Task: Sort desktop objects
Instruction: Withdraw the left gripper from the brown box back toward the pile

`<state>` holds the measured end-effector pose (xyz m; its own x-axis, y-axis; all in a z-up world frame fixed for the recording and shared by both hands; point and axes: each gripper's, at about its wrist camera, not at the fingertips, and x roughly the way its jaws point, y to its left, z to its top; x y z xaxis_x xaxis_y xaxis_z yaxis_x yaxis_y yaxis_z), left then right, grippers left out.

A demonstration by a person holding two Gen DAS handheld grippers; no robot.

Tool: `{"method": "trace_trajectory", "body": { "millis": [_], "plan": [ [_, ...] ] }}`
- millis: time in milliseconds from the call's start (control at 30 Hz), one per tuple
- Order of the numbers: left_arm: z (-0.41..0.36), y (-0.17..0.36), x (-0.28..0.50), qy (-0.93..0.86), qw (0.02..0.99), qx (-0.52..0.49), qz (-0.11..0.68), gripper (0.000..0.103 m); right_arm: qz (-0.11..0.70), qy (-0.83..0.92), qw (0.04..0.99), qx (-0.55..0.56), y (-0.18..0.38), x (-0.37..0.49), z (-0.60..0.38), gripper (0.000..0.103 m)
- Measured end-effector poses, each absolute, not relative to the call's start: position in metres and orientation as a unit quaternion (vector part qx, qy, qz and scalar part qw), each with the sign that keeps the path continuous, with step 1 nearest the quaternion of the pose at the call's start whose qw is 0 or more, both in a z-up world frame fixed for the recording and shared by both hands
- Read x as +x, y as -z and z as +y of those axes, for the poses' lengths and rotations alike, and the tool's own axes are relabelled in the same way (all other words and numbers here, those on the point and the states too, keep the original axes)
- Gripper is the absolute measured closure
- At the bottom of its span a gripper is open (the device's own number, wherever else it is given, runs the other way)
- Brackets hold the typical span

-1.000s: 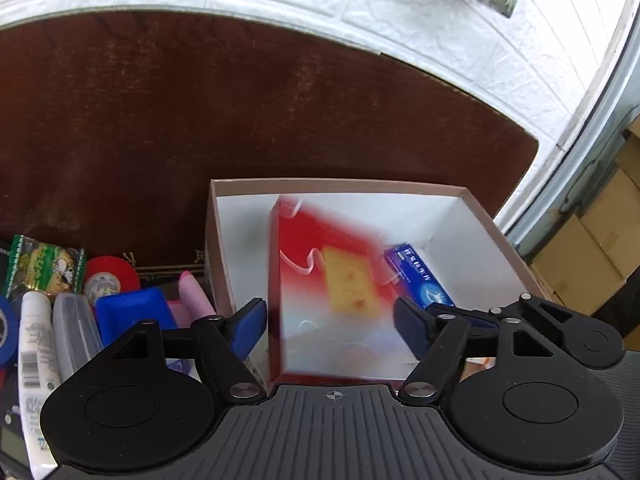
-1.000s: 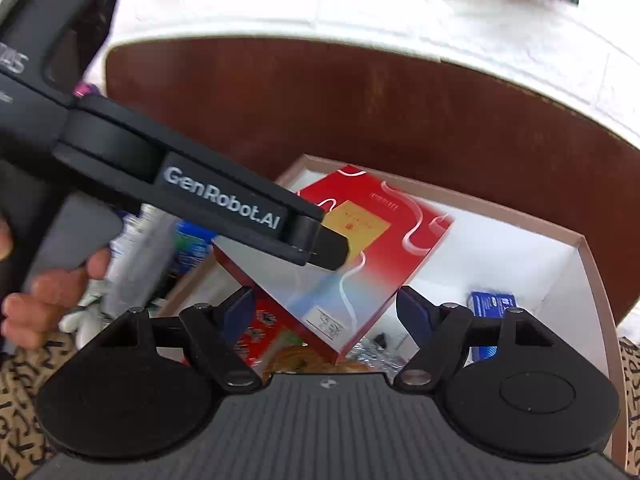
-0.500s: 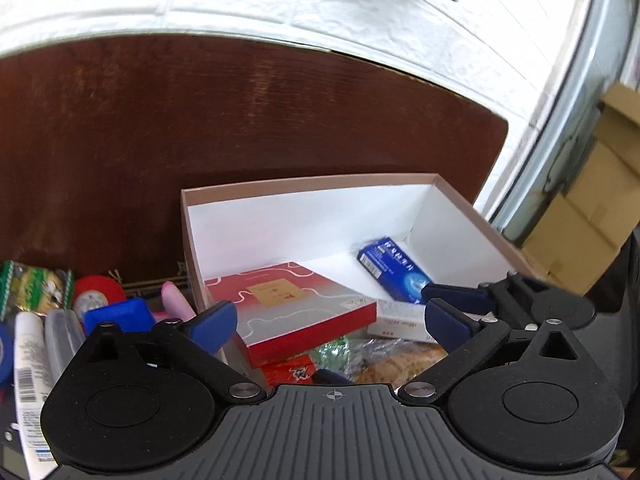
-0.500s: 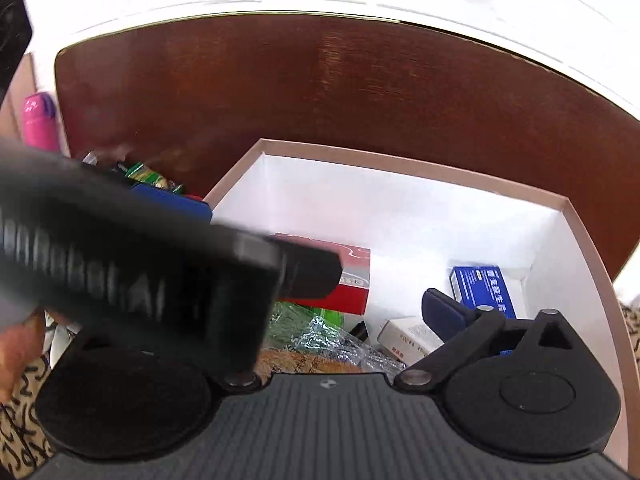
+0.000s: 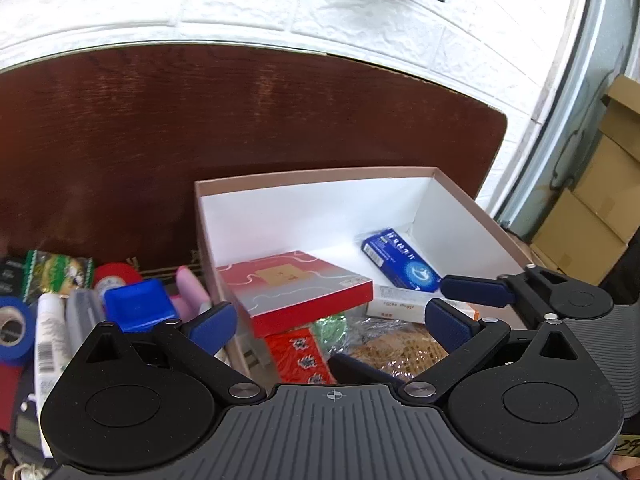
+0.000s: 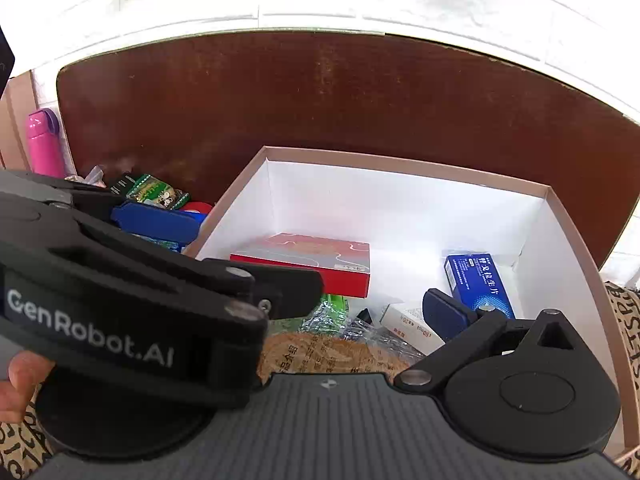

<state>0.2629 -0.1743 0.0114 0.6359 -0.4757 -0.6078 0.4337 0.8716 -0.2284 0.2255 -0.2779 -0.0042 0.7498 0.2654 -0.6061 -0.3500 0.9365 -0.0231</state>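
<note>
1. The dark reddish-brown wooden tabletop [image 5: 280, 120] is carrying everything, with a white brick-patterned wall behind it.
2. The open cardboard box with white inside walls and a brown rim [image 5: 320, 204] is sitting on the tabletop, towards its right end.
3. The left gripper [image 5: 328, 322] is hovering over the box's near left corner, its blue-padded fingers [image 5: 210, 326] standing as wide apart as they go and gripping nothing.
4. The right gripper [image 5: 474, 292] is reaching into the box from the right, its jaws likewise spread fully and empty; in its own view the left tool's black body is hiding one finger.
5. The flat red and silver gift box with a gold label [image 5: 296, 288] is lying tilted inside the cardboard box, against its left wall, resting on top of a red packet [image 5: 298, 354] and clear-wrapped snacks [image 6: 340, 344].
6. The blue medicine carton [image 5: 400, 266] is lying by the box's right wall, beside a white carton [image 5: 396, 304].
7. Left of the box, loose items are crowding together: a blue plastic block [image 5: 138, 306], a white tube [image 5: 48, 344], a blue tape roll [image 5: 12, 328], a red tape roll [image 5: 116, 276] and a green packet [image 5: 56, 270].
</note>
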Motion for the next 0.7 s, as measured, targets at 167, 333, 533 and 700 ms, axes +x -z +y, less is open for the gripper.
{"method": "trace_trajectory", "body": {
  "millis": [167,333,533,700],
  "plan": [
    [-0.167,-0.014,0.249,0.242,0.909,-0.032,0.337,0.000,0.306,-0.164,0.936,-0.064,0.000,0.216,-0.275,0.001],
    [-0.162,-0.019,0.230,0.230,0.920,-0.021,0.317,0.000,0.301,-0.163,0.938,-0.057,-0.003,0.202,-0.274,0.001],
    [-0.154,-0.024,0.205,0.201,0.931,-0.018,0.303,0.000,0.292,-0.157,0.942,-0.046,-0.006,0.180,-0.272,0.001],
    [-0.144,-0.028,0.184,0.189,0.934,-0.024,0.302,0.000,0.281,-0.154,0.946,-0.041,-0.011,0.157,-0.266,0.001]
  ]
}}
